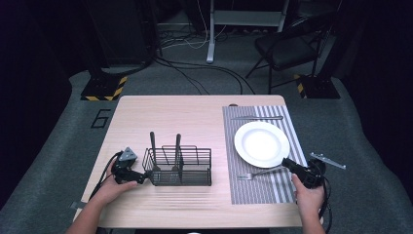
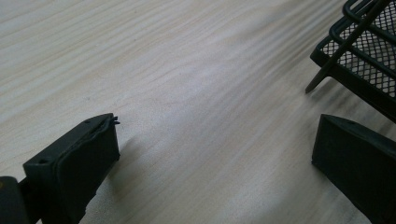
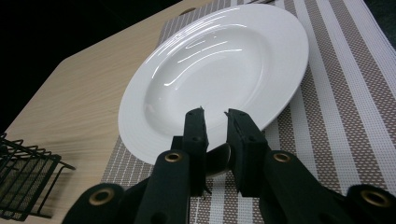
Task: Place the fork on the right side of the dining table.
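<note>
Fork (image 1: 260, 173) lies on the striped placemat (image 1: 253, 192), handle end clamped between the jaws of the right gripper (image 1: 290, 165), tines pointing away from it toward the wire caddy. In the right gripper view a metal handle (image 3: 218, 161) sits pinched between the two black pads, jaws nearly together on it. Fork rests low against the mat, just below the near rim of the white plate (image 1: 261, 143), which lies straight ahead of this claw and almost touching its tips.

Step in hand, as judged: placing or lifting the fork beside the plate. To do it well, keep the handle level with the mat, hold the squeeze steady so the thin handle does not twist between the pads, and keep the claw tips from nudging the plate rim. Whether the fork is fully down or slightly raised I cannot tell; the high view is small there.

Left gripper (image 1: 138, 177) rests on the wooden table (image 1: 195, 112) at the left end of the black mesh cutlery caddy (image 1: 181, 168). Its jaws stand wide apart with bare tabletop between them; in the left gripper view the caddy corner (image 2: 359, 51) is ahead and to the right jaw's side, close but not touching.

Two dark-handled utensils (image 1: 153, 146) stand upright in the caddy, well apart from the right claw. Beyond the plate, at the mat's far edge, lies another piece of cutlery (image 1: 257, 117), probably a knife
</note>
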